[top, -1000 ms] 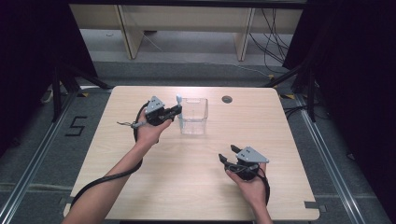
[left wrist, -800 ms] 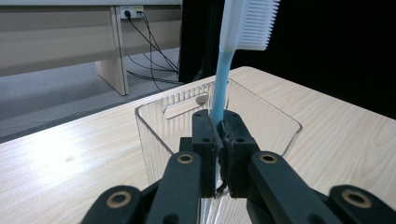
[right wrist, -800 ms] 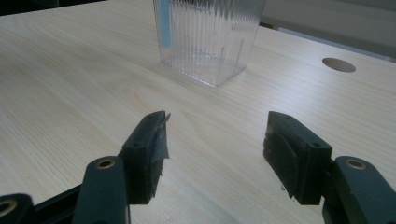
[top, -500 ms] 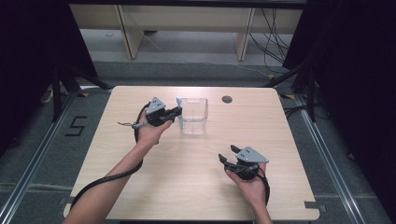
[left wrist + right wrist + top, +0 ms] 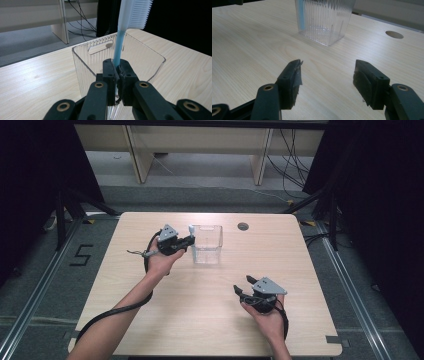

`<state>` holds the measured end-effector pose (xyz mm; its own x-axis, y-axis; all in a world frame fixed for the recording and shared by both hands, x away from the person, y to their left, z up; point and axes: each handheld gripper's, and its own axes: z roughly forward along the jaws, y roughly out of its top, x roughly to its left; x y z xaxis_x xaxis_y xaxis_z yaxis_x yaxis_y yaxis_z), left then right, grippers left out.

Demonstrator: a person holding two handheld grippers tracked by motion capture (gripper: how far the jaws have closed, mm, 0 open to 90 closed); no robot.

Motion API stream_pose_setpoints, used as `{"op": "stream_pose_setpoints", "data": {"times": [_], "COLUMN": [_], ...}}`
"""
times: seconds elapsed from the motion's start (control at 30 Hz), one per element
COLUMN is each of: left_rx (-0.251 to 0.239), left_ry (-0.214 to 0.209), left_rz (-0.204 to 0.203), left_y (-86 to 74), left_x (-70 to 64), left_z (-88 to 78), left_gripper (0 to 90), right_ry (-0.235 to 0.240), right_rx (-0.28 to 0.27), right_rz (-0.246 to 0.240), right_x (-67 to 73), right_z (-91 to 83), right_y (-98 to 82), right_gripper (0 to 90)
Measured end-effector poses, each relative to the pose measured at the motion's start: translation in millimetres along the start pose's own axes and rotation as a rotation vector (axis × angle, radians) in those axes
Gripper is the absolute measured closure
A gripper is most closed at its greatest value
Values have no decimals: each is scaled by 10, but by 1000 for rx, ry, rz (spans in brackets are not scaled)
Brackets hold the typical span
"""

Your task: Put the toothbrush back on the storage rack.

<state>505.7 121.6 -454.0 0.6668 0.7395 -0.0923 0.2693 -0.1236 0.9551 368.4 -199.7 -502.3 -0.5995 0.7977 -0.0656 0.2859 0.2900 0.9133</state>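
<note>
A toothbrush with a light blue handle and white bristles stands upright, head at the top, in the left gripper view. My left gripper is shut on its handle, right at the near rim of a clear ribbed plastic container. From above, that left gripper touches the left wall of the container at mid-table. The blue handle shows through the container's wall in the right gripper view. My right gripper is open and holds nothing, low over the table at the front right.
A round cable hole lies in the light wooden table behind the container. Beyond the far edge are wooden furniture legs and loose cables on the grey floor. Black curtains hang at both sides.
</note>
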Motion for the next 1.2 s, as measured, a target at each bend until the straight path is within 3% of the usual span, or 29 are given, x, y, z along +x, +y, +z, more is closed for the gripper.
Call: {"op": "stream_pose_setpoints", "data": {"times": [0.17, 0.3, 0.33, 0.4, 0.47, 0.7, 0.8, 0.97, 1.03, 1.1, 1.2], "left_rx": [4, 8, 8, 11, 10, 6, 14, 23, 39, 47, 65], "left_ry": [-1, -1, 0, 3, 4, 12, 22, 38, 43, 46, 50], "left_rz": [1, 3, 3, 4, 3, -2, 7, 3, 3, -3, -2], "left_y": [-1, -4, -3, -5, -9, -4, 9, 15, 7, -7, -32], "left_x": [-6, -13, -15, -18, -22, -18, -21, -52, -66, -65, -62], "left_z": [4, 2, 0, -6, -11, -44, -58, -105, -140, -166, -209], "left_gripper": [846, 844, 843, 841, 833, 796, 738, 559, 488, 443, 386], "right_ry": [-2, -3, 0, -1, 3, 2, 2, -5, -15, -6, -10], "right_rx": [-6, -5, 3, 4, -20, 1, 1, -1, -17, -3, -9], "right_rz": [-21, -20, 11, 14, 10, -2, -3, 9, -23, 8, 4], "right_x": [-12, -11, 12, 18, 21, 18, 17, 22, -9, 6, 3], "right_z": [1, 1, -3, -3, 22, 10, 10, -3, 1, -9, -4], "right_y": [2, 0, -3, -5, -15, -7, -8, -6, -6, -9, -7], "right_gripper": [400, 400, 400, 400, 400, 400, 400, 400, 400, 400, 400]}}
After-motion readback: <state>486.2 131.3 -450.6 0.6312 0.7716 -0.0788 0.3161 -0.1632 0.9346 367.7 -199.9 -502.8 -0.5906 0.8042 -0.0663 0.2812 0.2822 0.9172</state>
